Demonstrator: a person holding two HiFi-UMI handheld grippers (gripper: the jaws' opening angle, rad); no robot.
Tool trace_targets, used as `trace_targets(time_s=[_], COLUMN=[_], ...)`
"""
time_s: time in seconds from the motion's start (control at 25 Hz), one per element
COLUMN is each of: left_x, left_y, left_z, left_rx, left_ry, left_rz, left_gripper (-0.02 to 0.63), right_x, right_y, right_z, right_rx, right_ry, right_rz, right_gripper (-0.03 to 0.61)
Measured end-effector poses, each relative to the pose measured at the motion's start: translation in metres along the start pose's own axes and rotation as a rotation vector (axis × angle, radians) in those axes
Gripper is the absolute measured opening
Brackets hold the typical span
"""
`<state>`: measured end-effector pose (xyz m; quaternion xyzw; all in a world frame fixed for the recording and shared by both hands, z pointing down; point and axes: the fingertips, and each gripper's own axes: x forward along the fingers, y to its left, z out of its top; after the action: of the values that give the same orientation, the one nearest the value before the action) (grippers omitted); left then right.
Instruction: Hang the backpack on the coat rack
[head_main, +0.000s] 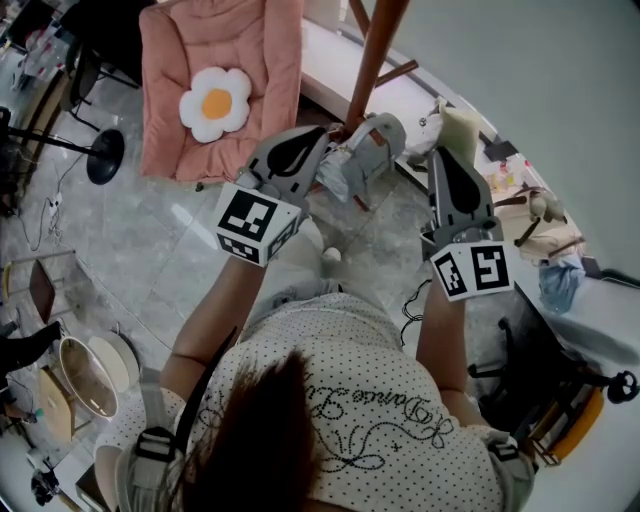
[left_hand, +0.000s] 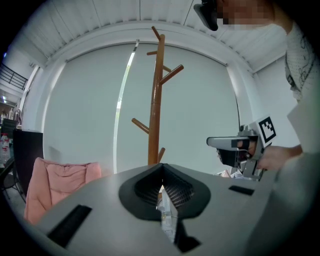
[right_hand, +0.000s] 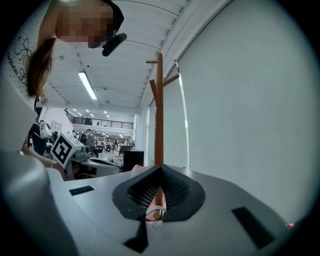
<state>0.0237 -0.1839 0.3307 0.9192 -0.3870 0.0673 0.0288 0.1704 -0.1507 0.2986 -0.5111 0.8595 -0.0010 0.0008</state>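
Observation:
The wooden coat rack (left_hand: 156, 100) stands straight ahead against a pale wall, its bare pegs angling upward; its pole (head_main: 375, 55) rises at the top of the head view. The grey-silver backpack (head_main: 362, 155) hangs between my two grippers, just in front of the pole. My left gripper (head_main: 322, 140) is shut on a silvery fold of the backpack (left_hand: 166, 215). My right gripper (head_main: 447, 152) is shut on a white strap with a small ring (right_hand: 156, 212). The coat rack (right_hand: 159, 110) also stands ahead in the right gripper view. Most of the bag is hidden under the gripper bodies.
A pink cushioned chair (head_main: 265, 70) holding an egg-shaped pillow (head_main: 215, 100) sits left of the rack on a white platform (head_main: 335, 65). A black round stand base (head_main: 105, 155) lies further left. Bags and clutter (head_main: 545, 225) and a black chair (head_main: 560, 390) are at the right.

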Motion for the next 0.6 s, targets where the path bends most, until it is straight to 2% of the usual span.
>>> trace_targets(time_s=[0.28, 0.6], left_x=[-0.005, -0.010], left_y=[0.001, -0.001], left_z=[0.014, 0.032], left_rx=[0.004, 0.020], left_ry=[-0.033, -0.074], left_rz=[0.014, 0.006], left_gripper=[0.003, 0.003], right_x=[-0.002, -0.009], right_y=[-0.005, -0.002], right_z=[0.006, 0.018], right_rx=[-0.013, 0.012], right_ry=[-0.003, -0.044], right_rz=[-0.064, -0.051], right_gripper=[0.011, 0.011])
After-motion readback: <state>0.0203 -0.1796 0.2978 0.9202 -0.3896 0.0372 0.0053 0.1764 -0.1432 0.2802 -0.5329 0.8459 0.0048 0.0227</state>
